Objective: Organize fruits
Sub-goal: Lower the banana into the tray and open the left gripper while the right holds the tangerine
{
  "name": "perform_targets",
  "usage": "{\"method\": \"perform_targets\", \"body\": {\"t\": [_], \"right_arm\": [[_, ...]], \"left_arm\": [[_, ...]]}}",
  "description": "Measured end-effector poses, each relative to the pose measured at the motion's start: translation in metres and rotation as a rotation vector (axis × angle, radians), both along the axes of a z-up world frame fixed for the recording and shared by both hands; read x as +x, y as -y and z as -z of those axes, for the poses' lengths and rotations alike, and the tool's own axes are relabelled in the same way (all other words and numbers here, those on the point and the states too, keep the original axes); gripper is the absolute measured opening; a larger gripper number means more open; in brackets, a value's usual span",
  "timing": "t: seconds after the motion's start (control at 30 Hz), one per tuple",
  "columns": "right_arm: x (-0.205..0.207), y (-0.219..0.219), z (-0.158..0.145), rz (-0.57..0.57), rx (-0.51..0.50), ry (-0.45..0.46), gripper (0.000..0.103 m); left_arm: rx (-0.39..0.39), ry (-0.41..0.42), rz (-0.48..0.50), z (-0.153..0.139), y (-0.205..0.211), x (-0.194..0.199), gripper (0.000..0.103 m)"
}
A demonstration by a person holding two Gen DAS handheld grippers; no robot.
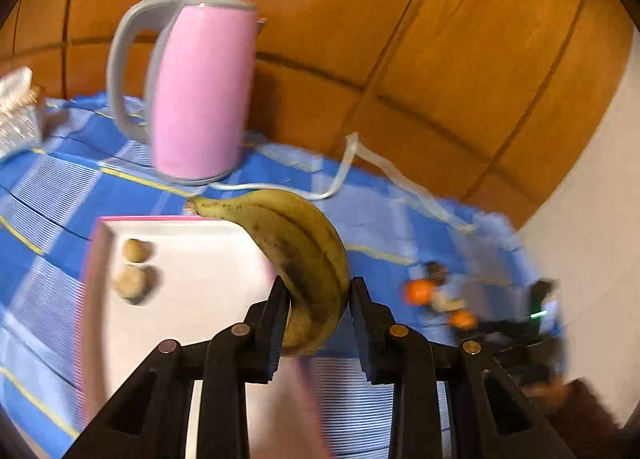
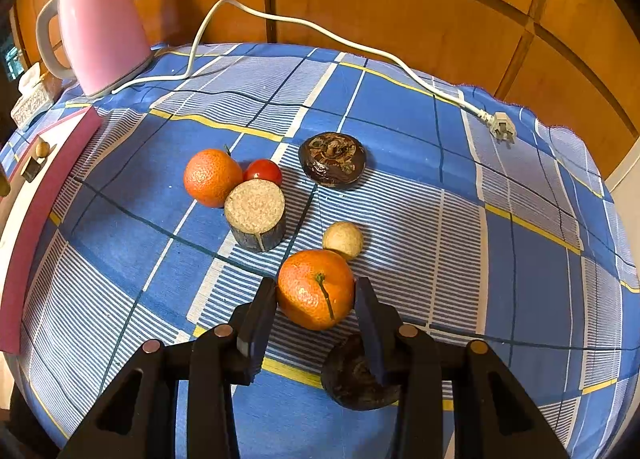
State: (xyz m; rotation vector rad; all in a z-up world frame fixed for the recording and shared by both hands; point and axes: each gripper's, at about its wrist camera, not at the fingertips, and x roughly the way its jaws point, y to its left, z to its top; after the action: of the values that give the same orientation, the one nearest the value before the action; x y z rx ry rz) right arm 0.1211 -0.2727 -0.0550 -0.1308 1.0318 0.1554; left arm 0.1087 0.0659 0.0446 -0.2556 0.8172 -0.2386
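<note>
Wood-panelled wall behind; table covered by blue checked cloth [image 2: 400, 107]. At far left of cloth, pink kettle [image 1: 200, 95], white cord [image 2: 320, 29] trailing across to unplugged plug [image 2: 502, 125]. In left wrist view, left gripper [image 1: 316, 291] clenched on banana [image 1: 304, 259], lifted clear of cloth, stem end pointing up-left toward kettle, lower end between pads. Below and left of banana, white tray [image 1: 192, 299] with pink rim, holding two small tan round fruits [image 1: 134, 267] near its left edge, one just beside the other. Picture blurred toward edges. In right wrist view, right gripper [image 2: 316, 299] around near orange [image 2: 316, 289], fingers [image 2: 260, 307] against both sides of it, orange resting on cloth; grasp apparent, lift not shown. Just behind that orange, touching or nearly so, small pale ball [image 2: 343, 240]. Under right finger, dark round fruit [image 2: 356, 375], partly hidden. Farther back, second orange [image 2: 212, 177], red tomato [image 2: 264, 171] and grey cut cylinder [image 2: 256, 215] clustered together, touching. Right of cluster, well apart, second dark round fruit [image 2: 332, 160]. At far left edge, tissue box [image 2: 32, 99] beside kettle.
</note>
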Motion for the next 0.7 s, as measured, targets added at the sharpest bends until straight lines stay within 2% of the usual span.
{"method": "perform_targets", "body": {"t": [0.03,0.13,0.27,0.37,0.47,0.57,0.7], "right_arm": [[0.000,0.000,0.000,0.000,0.001,0.000,0.040],[0.000,0.001,0.000,-0.002,0.002,0.000,0.040],[0.001,0.001,0.000,0.001,0.003,-0.002,0.040],[0.001,0.000,0.000,0.000,-0.002,-0.004,0.040],[0.000,0.000,0.000,0.003,0.001,-0.005,0.040],[-0.001,0.000,0.000,0.004,0.001,-0.005,0.040],[-0.001,0.000,0.000,0.009,0.001,0.000,0.040]], "left_arm": [[0.069,-0.029,-0.007,0.008,-0.001,0.009,0.031],[0.167,-0.122,0.005,0.029,-0.003,0.030,0.031],[0.227,-0.206,0.002,0.053,-0.003,0.061,0.031],[0.211,-0.229,-0.046,0.063,-0.010,0.077,0.038],[0.171,-0.186,-0.073,0.057,-0.014,0.072,0.050],[0.181,-0.116,-0.101,0.048,-0.014,0.058,0.051],[0.153,-0.077,-0.164,0.046,-0.021,0.022,0.051]]}}
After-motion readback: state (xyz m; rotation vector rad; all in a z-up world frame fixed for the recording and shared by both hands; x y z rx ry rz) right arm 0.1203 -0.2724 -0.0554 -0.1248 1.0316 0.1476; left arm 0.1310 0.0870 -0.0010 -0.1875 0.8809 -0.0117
